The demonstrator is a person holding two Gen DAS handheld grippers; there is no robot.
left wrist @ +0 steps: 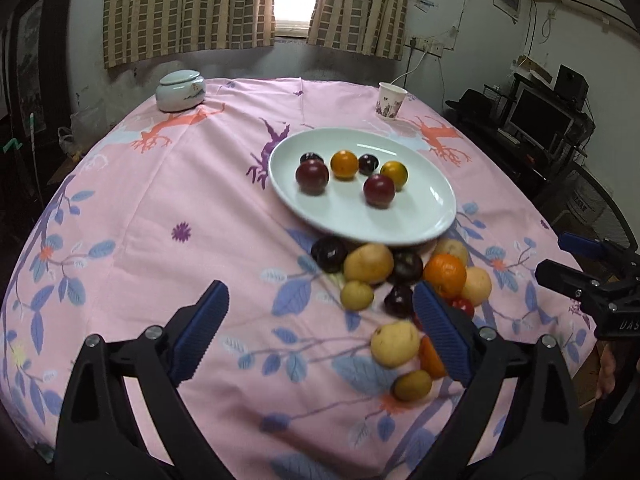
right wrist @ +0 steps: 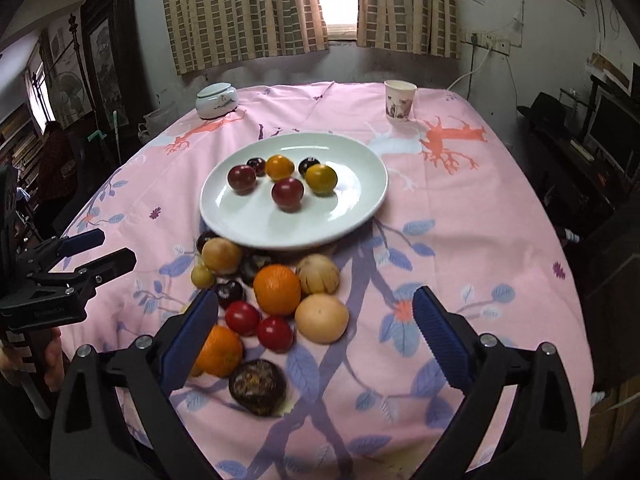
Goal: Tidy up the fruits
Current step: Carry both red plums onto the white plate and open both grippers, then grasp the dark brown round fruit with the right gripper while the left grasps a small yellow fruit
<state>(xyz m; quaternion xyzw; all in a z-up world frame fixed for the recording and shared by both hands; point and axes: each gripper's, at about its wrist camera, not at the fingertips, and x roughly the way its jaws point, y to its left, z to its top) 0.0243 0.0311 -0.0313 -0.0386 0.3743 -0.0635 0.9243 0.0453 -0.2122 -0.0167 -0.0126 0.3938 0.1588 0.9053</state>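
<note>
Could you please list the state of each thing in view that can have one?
Left hand-held gripper: open, holding nothing.
Right hand-held gripper: open, holding nothing.
White oval ceramic plate: upright, holding six small fruits.
Pile of loose mixed fruit: on the pink cloth, not yet on the plate.
White lidded ceramic jar: lid on.
Printed paper cup: upright; contents not visible.
Checked brown curtains: parted at the middle.

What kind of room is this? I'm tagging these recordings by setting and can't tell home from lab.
Most likely a lived-in home room. A table under a pink patterned tablecloth holds a white plate of fruit, checked curtains hang at a window, and a computer monitor sits on a cluttered desk.
</note>
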